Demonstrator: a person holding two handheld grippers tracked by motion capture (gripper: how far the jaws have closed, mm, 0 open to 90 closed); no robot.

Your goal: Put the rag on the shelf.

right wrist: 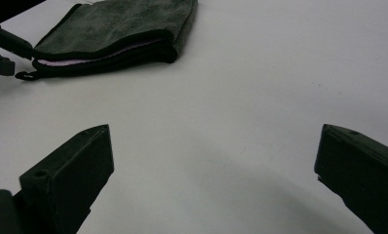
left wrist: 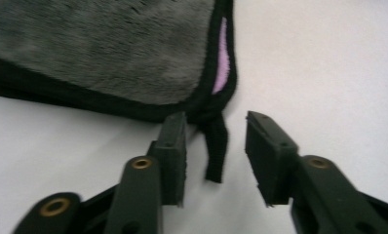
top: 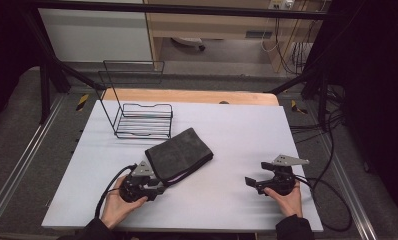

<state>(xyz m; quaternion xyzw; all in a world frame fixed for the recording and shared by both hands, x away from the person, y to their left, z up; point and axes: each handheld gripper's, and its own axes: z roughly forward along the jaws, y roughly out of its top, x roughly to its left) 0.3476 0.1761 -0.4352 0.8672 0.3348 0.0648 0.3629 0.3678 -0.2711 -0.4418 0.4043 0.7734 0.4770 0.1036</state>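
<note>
A folded dark grey towel (top: 179,152) with black edging and a pink inner layer lies on the white tabletop (top: 247,130), left of centre. My left gripper (top: 160,186) sits at its near corner. In the left gripper view the jaws (left wrist: 215,122) stand apart on either side of the towel's (left wrist: 99,48) small black hanging loop (left wrist: 216,156), and the pads do not press on it. My right gripper (top: 248,182) rests at the table's near right, open wide (right wrist: 215,130) over bare tabletop. Its view shows the towel (right wrist: 119,24) far off, with the left gripper (right wrist: 2,48) at the towel's corner.
A black wire rack (top: 142,120) stands behind the towel at the back left. A wooden strip (top: 187,95) borders the far edge of the table. Black cables (top: 332,150) trail off the right side.
</note>
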